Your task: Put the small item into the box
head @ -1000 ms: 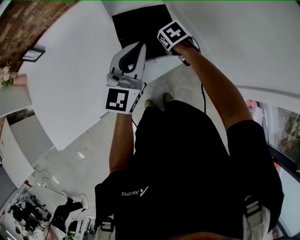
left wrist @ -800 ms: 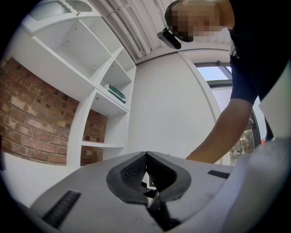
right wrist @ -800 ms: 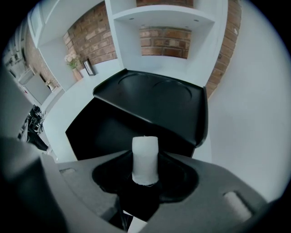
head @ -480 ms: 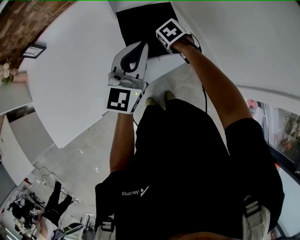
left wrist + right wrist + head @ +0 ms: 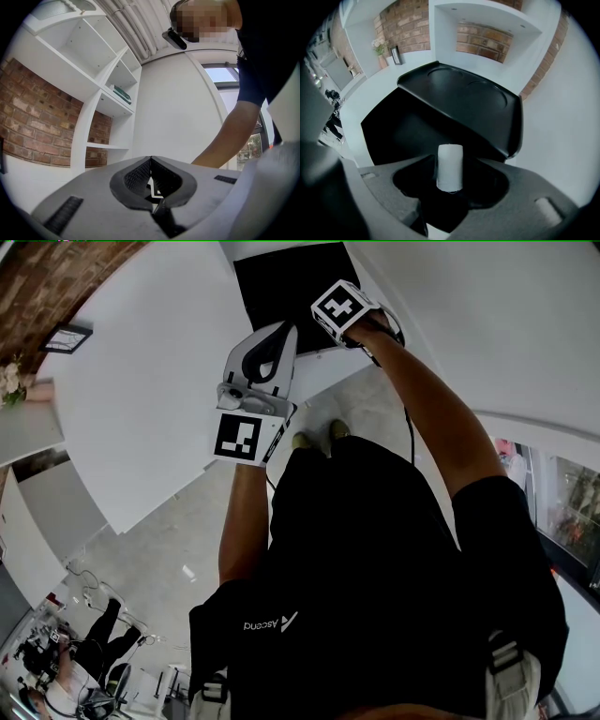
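Observation:
A small white cylinder [image 5: 450,166] stands upright between the jaws of my right gripper [image 5: 451,161], directly over the open black box [image 5: 408,129]. The jaws are opening and a gap shows beside the cylinder. The box's lid [image 5: 468,98] lies folded back behind it. In the head view the box [image 5: 281,282] sits on the white table, with the right gripper's marker cube [image 5: 339,307] at its near edge. My left gripper [image 5: 279,332] hangs just left of the box, jaws shut and empty, its tips [image 5: 150,158] meeting.
The white table [image 5: 141,381] ends in a near edge above a grey floor. A small framed picture [image 5: 66,338] and flowers stand at its left. White shelves [image 5: 101,61] and brick wall lie beyond. The person's black shirt fills the lower head view.
The right gripper's cube has shifted slightly up and left towards the box. The left gripper has barely moved.

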Motion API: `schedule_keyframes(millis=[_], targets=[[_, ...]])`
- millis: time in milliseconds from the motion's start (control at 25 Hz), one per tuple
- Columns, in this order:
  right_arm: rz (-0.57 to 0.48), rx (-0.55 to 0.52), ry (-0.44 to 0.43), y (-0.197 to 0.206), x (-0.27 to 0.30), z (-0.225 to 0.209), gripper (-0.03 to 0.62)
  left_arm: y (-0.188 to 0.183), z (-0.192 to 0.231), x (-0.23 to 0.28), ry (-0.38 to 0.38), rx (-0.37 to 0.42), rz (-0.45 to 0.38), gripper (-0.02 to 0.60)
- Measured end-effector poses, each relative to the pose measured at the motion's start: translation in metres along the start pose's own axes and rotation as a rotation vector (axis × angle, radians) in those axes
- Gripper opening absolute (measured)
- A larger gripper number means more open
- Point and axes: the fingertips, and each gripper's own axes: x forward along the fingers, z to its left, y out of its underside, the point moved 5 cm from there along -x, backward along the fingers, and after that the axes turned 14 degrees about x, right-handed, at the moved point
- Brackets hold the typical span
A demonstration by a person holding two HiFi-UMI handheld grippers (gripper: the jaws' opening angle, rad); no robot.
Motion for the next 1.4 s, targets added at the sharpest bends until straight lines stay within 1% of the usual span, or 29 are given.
schedule_keyframes(millis=[160,440,680,800,920,1040,1120,1280,1400], targets=[[-0.036,0.002,-0.019,-0.003,-0.005,-0.001,0.215,0.001,0.0,0.002,0.005,-0.004,-0.004,-0.002],[-0.108,0.025,-0.084,-0.007,-0.015,-0.005,0.216,0.006,-0.004,0.012,0.026,-0.001,0.001,-0.002],[-0.183,0.047,-0.153,-0.004,-0.033,-0.01,0.215,0.008,-0.011,0.021,0.041,0.003,0.014,-0.002],[-0.233,0.071,-0.205,-0.001,-0.045,-0.012,0.215,0.008,-0.015,0.024,0.044,0.004,0.025,-0.002],[-0.321,0.086,-0.27,0.0,-0.065,-0.013,0.212,0.009,-0.019,0.028,0.047,0.006,0.038,-0.002],[-0.444,0.072,-0.364,-0.001,-0.091,-0.007,0.204,0.009,-0.02,0.031,0.045,0.008,0.051,-0.002],[-0.521,0.066,-0.412,-0.001,-0.109,-0.004,0.193,0.008,-0.022,0.033,0.044,0.01,0.054,-0.002],[-0.652,0.07,-0.482,0.004,-0.139,0.0,0.15,0.006,-0.028,0.036,0.045,0.018,0.059,-0.002],[-0.733,0.068,-0.515,0.008,-0.157,0.001,0.116,0.002,-0.033,0.04,0.042,0.022,0.061,-0.002]])
